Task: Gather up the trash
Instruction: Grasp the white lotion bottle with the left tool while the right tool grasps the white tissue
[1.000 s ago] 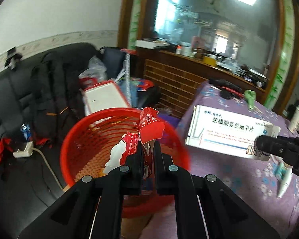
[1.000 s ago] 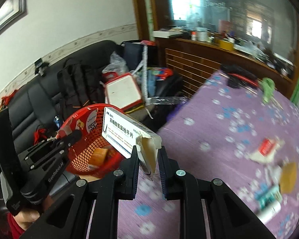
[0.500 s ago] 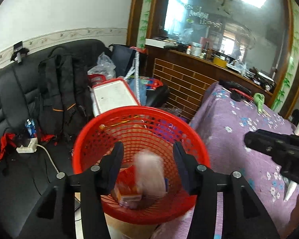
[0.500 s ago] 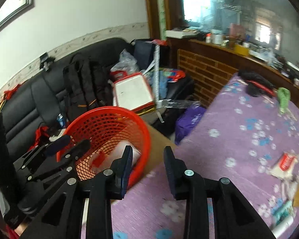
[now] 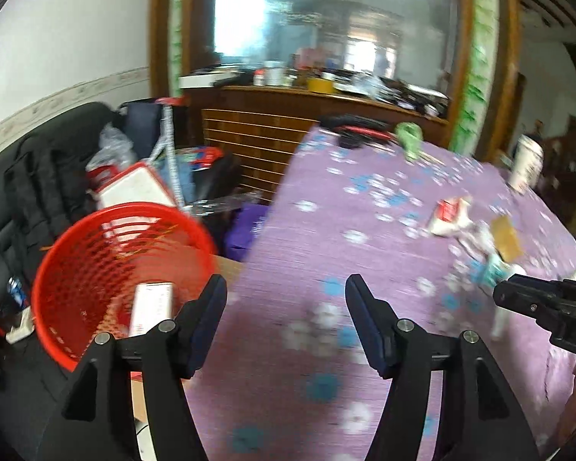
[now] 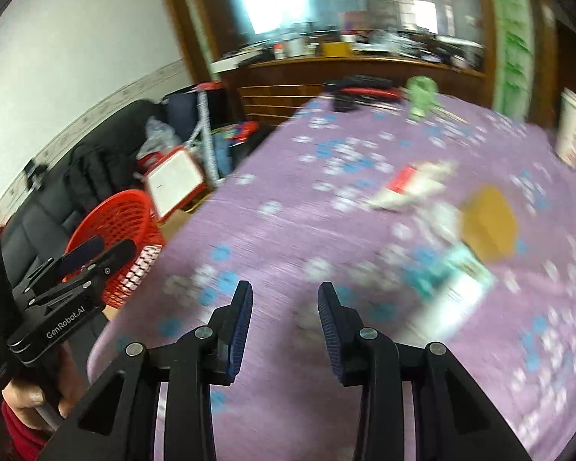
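While both the left gripper (image 5: 286, 294) and right gripper (image 6: 285, 301) hang spread and empty over the purple surface (image 6: 295, 230), the blurred scraps (image 6: 447, 265) lying close together risk a mis-grab or a knock away from the red basket (image 5: 96, 249).

My left claw (image 5: 286, 299) is matt black plastic with silvery metal screws, its pads (image 5: 368, 326) ribbed blue rubber. The table (image 5: 326, 238) wears a woven purple cloth; the red basket (image 5: 76, 269) is glossy plastic mesh. The sofa (image 6: 38, 207) looks like smooth black leather.
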`<act>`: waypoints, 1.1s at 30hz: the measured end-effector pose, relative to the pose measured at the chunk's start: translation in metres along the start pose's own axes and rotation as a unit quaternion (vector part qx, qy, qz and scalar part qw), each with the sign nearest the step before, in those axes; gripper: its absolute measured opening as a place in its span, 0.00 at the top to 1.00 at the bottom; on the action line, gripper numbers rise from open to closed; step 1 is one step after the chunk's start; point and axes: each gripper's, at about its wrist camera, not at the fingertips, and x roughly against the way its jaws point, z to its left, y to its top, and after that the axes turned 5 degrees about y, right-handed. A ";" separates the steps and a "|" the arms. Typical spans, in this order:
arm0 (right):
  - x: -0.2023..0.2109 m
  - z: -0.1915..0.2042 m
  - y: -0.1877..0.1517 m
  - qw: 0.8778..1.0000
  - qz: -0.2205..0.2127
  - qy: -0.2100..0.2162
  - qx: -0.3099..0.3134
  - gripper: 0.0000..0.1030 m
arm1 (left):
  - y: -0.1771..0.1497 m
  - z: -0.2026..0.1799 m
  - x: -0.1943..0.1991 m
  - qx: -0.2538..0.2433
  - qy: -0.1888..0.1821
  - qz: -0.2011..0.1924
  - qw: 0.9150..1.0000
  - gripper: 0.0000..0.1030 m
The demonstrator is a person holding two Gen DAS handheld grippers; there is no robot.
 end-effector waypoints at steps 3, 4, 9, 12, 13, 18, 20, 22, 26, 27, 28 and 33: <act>0.021 -0.031 -0.014 1.000 -0.007 -0.012 -0.028 0.62 | -0.003 -0.036 0.002 -0.033 -0.017 0.005 0.999 0.39; 0.029 -0.041 -0.018 0.999 -0.011 -0.017 -0.038 0.60 | -0.004 -0.046 0.003 -0.043 -0.023 0.006 0.999 0.39; 0.064 -0.090 -0.034 0.995 -0.038 -0.034 -0.089 0.58 | -0.010 -0.098 0.006 -0.091 -0.052 0.017 0.994 0.37; 0.081 -0.117 -0.041 0.990 -0.054 -0.046 -0.119 0.57 | -0.013 -0.132 0.004 -0.128 -0.075 0.033 0.988 0.36; 0.088 -0.128 -0.043 0.988 -0.060 -0.051 -0.132 0.56 | -0.014 -0.142 0.003 -0.139 -0.083 0.037 0.986 0.36; 0.114 -0.167 -0.051 0.978 -0.087 -0.067 -0.176 0.53 | -0.019 -0.195 -0.002 -0.192 -0.112 0.053 0.974 0.36; 0.124 -0.179 -0.053 0.974 -0.099 -0.077 -0.188 0.51 | -0.020 -0.215 -0.010 -0.210 -0.117 0.061 0.969 0.37; 0.135 -0.192 -0.057 0.970 -0.110 -0.088 -0.200 0.47 | -0.021 -0.228 -0.019 -0.217 -0.119 0.070 0.966 0.37; 0.154 -0.224 -0.064 0.957 -0.124 -0.115 -0.235 0.46 | -0.025 -0.249 -0.041 -0.228 -0.110 0.085 0.964 0.41; 0.157 -0.233 -0.065 0.954 -0.124 -0.124 -0.244 0.46 | -0.025 -0.251 -0.045 -0.228 -0.109 0.088 0.964 0.46; 0.159 -0.241 -0.066 0.951 -0.125 -0.131 -0.251 0.46 | -0.026 -0.253 -0.049 -0.227 -0.110 0.093 0.963 0.56; 0.149 -0.265 -0.062 0.946 -0.111 -0.151 -0.263 0.43 | -0.028 -0.254 -0.062 -0.216 -0.121 0.109 0.963 0.68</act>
